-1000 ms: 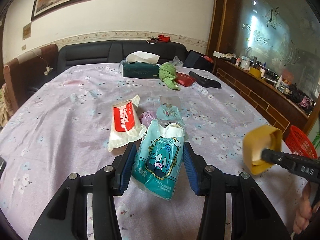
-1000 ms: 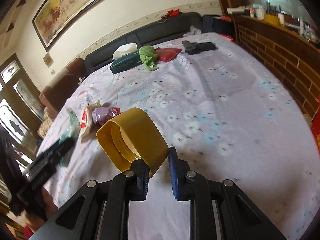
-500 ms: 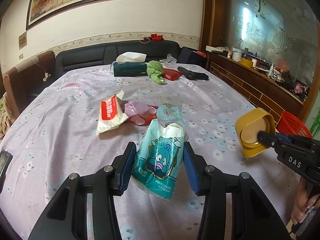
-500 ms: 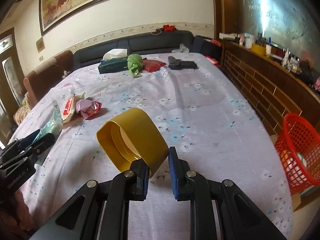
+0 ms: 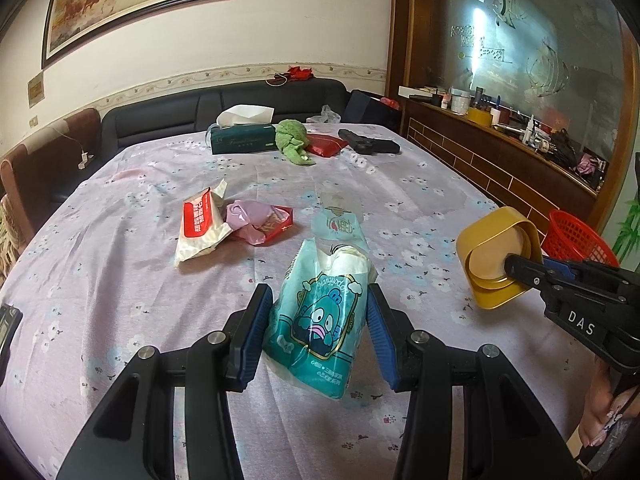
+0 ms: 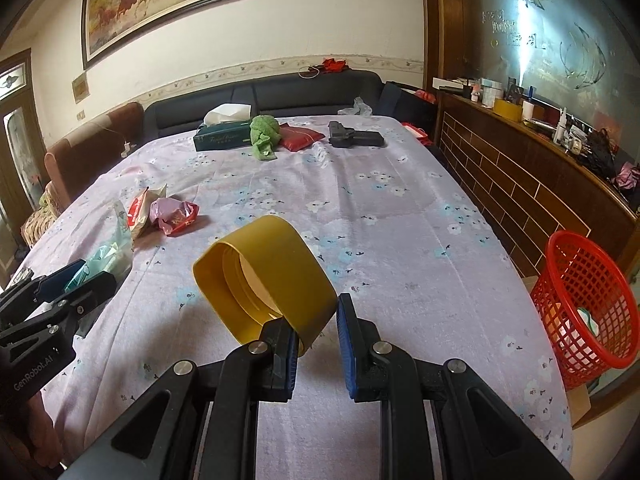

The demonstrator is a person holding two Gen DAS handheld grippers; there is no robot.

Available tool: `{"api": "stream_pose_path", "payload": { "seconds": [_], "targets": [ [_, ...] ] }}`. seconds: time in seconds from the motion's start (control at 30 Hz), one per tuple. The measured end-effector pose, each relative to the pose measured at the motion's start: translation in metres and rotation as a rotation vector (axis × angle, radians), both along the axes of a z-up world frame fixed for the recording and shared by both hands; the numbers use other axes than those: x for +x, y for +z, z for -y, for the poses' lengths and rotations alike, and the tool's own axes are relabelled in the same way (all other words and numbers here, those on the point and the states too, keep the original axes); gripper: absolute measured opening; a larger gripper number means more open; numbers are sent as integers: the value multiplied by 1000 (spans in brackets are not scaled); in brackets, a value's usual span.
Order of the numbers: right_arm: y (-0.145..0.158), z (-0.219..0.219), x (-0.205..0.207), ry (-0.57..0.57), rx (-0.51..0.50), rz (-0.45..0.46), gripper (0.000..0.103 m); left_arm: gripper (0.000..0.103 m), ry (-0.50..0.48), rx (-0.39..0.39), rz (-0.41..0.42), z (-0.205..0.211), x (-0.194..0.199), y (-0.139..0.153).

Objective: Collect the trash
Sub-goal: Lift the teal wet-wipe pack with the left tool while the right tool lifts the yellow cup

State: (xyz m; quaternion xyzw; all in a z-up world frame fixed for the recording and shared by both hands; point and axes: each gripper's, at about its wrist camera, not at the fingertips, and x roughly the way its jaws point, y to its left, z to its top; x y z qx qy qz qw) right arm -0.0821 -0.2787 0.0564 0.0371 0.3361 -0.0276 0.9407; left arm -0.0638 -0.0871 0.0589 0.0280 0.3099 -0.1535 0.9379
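The red basket (image 6: 584, 304) stood off the table's right edge, nearest the right gripper (image 6: 316, 336), which pinched a yellow cap (image 6: 266, 276) by its wall. The left gripper (image 5: 316, 328) clamped a teal tissue pack (image 5: 320, 320) upright, farther away. More wrappers (image 5: 236, 226) lay behind; nothing blocked the way.
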Motion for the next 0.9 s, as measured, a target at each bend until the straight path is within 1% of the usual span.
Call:
{"api": "stream_pose_path", "payload": {
  "seconds": [0.63, 0.9],
  "targets": [
    [-8, 1, 2, -2, 0, -23, 19, 46, -24, 2, -11, 7, 2, -5],
    [-8, -2, 1, 0, -4, -19, 19, 46, -17, -5, -11, 4, 1, -4]
  ]
}}
